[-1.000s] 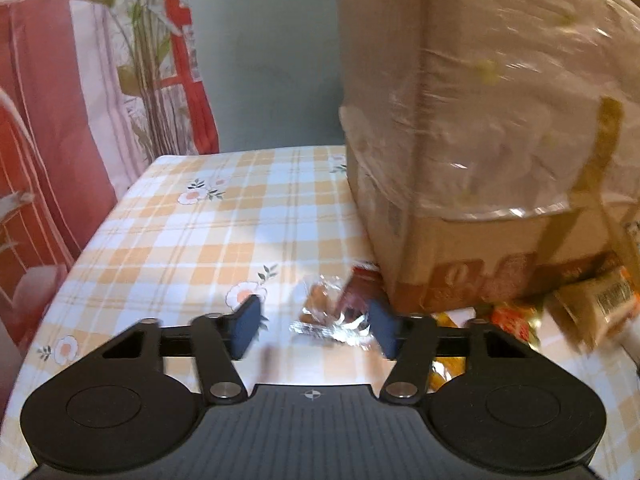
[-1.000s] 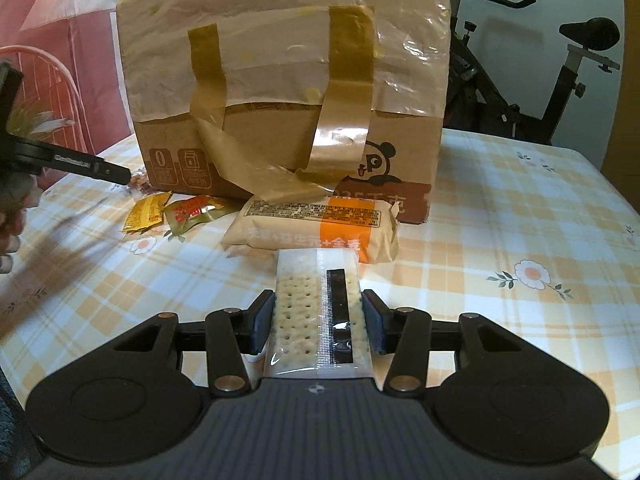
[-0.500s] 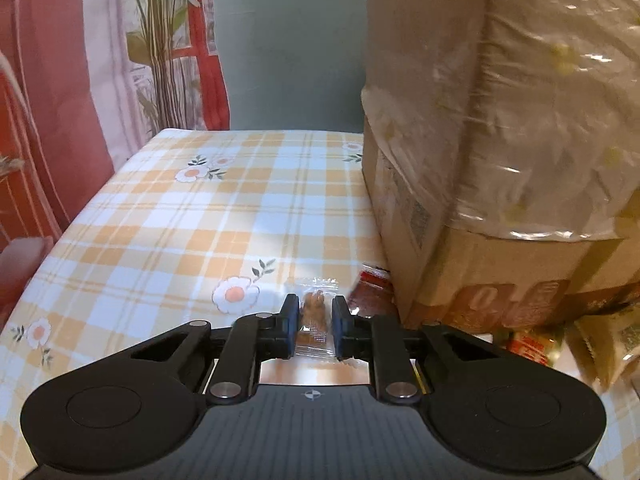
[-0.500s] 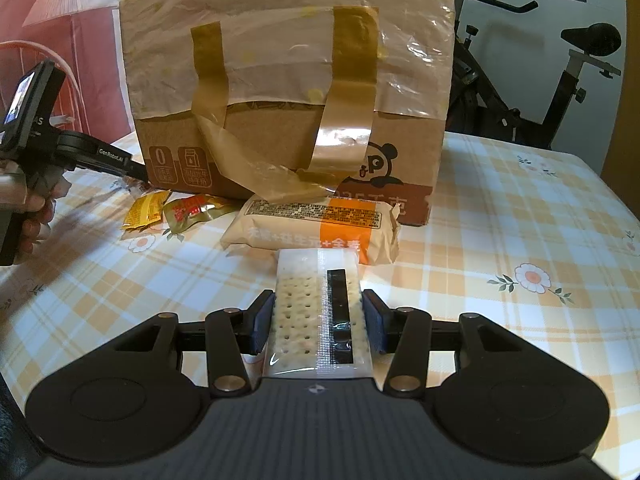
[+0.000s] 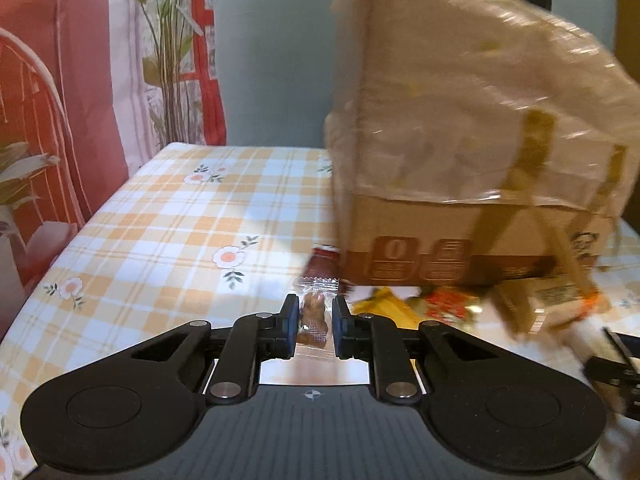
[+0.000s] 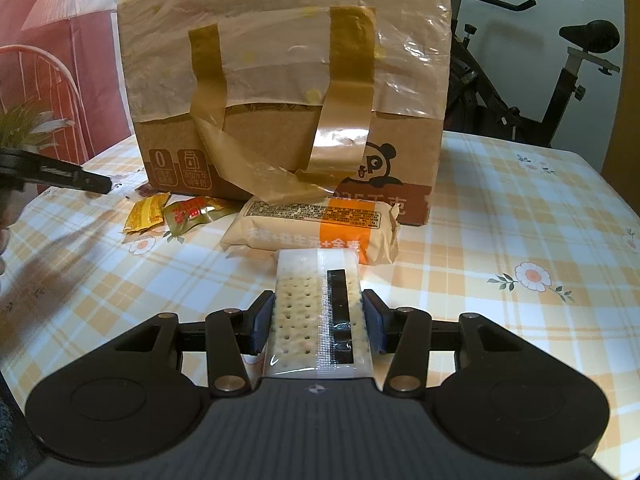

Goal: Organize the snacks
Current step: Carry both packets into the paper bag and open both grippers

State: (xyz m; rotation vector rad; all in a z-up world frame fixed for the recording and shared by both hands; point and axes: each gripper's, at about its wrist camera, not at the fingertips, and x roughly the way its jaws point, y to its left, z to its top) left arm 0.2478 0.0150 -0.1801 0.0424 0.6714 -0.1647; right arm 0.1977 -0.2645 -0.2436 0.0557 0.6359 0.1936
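Note:
My left gripper [image 5: 314,312] is shut on a small clear packet with a brown snack [image 5: 314,314], lifted just above the checked tablecloth [image 5: 168,240]. My right gripper [image 6: 318,312] is shut on a clear pack of white crackers [image 6: 304,312] and holds it low over the table. A taped cardboard box [image 6: 288,92] with plastic over its top stands behind. At its foot lie a cream-and-orange packet [image 6: 316,228], a yellow sachet [image 6: 146,212], a green-and-red sachet [image 6: 192,212] and a dark red packet [image 5: 322,266]. The left gripper [image 6: 92,182] shows at the left edge of the right wrist view.
The box [image 5: 472,152] fills the right half of the left wrist view. An exercise bike [image 6: 560,80] stands behind the table on the right. A red-and-pink curtain with plant stems [image 5: 120,60] hangs to the left. Bare tablecloth [image 6: 520,220] lies right of the box.
My left gripper closed on the brown snack packet, then lifted it off the cloth and drew back and to the right along the box. The right gripper and its crackers stayed still.

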